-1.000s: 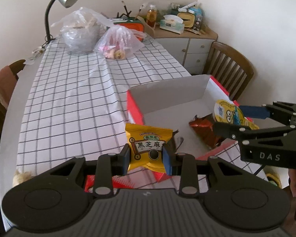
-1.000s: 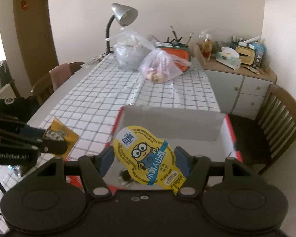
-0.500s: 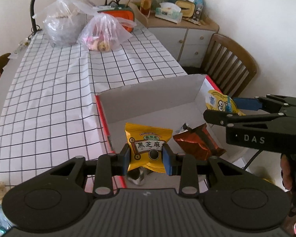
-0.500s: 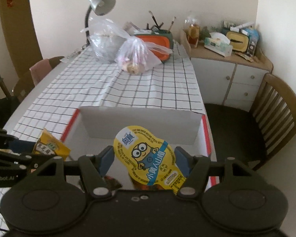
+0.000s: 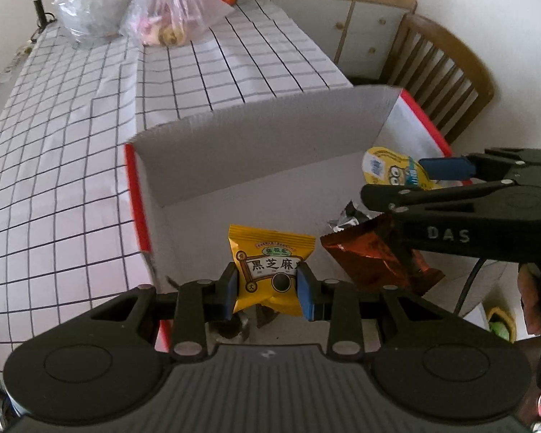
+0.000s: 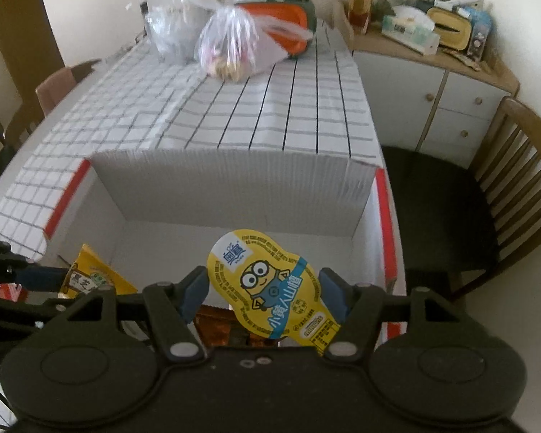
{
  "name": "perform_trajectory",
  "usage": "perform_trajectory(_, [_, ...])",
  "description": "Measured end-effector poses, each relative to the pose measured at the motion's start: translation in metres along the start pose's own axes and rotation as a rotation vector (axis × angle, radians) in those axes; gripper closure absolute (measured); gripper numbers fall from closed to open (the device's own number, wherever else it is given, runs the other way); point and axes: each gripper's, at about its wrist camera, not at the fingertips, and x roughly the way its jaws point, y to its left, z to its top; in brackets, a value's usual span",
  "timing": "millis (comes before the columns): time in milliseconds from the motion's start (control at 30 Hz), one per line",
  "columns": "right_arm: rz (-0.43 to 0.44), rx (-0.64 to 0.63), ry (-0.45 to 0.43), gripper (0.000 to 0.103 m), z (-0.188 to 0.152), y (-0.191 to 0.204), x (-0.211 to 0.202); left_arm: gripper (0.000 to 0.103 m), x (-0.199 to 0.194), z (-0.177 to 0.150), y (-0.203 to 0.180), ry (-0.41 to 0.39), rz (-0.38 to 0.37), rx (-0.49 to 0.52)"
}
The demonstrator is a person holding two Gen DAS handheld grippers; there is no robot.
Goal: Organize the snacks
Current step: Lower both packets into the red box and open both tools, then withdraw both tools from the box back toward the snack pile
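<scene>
We've got 2 loads over the box [image 5: 256, 151]: left gripper [image 5: 267, 288] pinching the sesame pack [image 5: 270, 269], right gripper [image 6: 265, 294] clamping the wide cup [image 6: 270, 292], and letting go too high could bounce them off the foil pack [image 5: 375, 256].

The box [image 5: 256, 151] sits on the worktop [image 5: 65, 166] at its near end — two bags [image 5: 176, 11] stand far behind it. A chair [image 6: 501, 180] is right of the box; a foil packet [image 5: 375, 256] lies inside.

snack packets: 3, yellow sesame [image 5: 270, 270], minion-lid [image 6: 270, 288], brown foil [image 5: 375, 263]
boxes: 1 [image 5: 256, 151]
plastic bags: 2 [image 5: 178, 11]
grippers: 2 [image 5: 267, 288] [image 6: 265, 292]
</scene>
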Motion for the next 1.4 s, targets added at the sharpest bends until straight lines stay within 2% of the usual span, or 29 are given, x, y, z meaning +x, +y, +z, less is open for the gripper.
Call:
perform_trajectory(267, [0.017, -0.034, 0.048, 0.037, -0.003, 0.003, 0.014, 0.070, 0.021, 0.001, -0.004, 0.055, 0.016, 0.004])
perform_trajectory(633, [0.027, -0.016, 0.047, 0.036, -0.006, 0.001, 0.013, 0.067, 0.021, 0.001, -0.006, 0.047, 0.012, 0.014])
perform_trajectory(767, [0.039, -0.008, 0.027, 0.034, -0.006, 0.001, 0.005, 0.051, 0.012, 0.000, -0.005, 0.020, -0.005, 0.009])
perform_trajectory(833, [0.039, -0.002, 0.015, 0.029, -0.007, 0.002, 0.000, 0.048, 0.006, -0.002, -0.005, 0.005, -0.012, 0.007])
perform_trajectory(900, [0.041, 0.006, 0.004, 0.026, -0.008, 0.003, -0.006, 0.048, 0.000, -0.003, -0.005, -0.005, -0.017, 0.009])
perform_trajectory(1267, [0.055, 0.027, -0.063, 0.021, -0.018, 0.018, -0.044, 0.043, -0.037, -0.019, 0.007, -0.088, -0.030, 0.010])
perform_trajectory(1400, [0.063, 0.032, -0.086, 0.021, -0.022, 0.026, -0.059, 0.039, -0.052, -0.026, 0.014, -0.123, -0.037, 0.006])
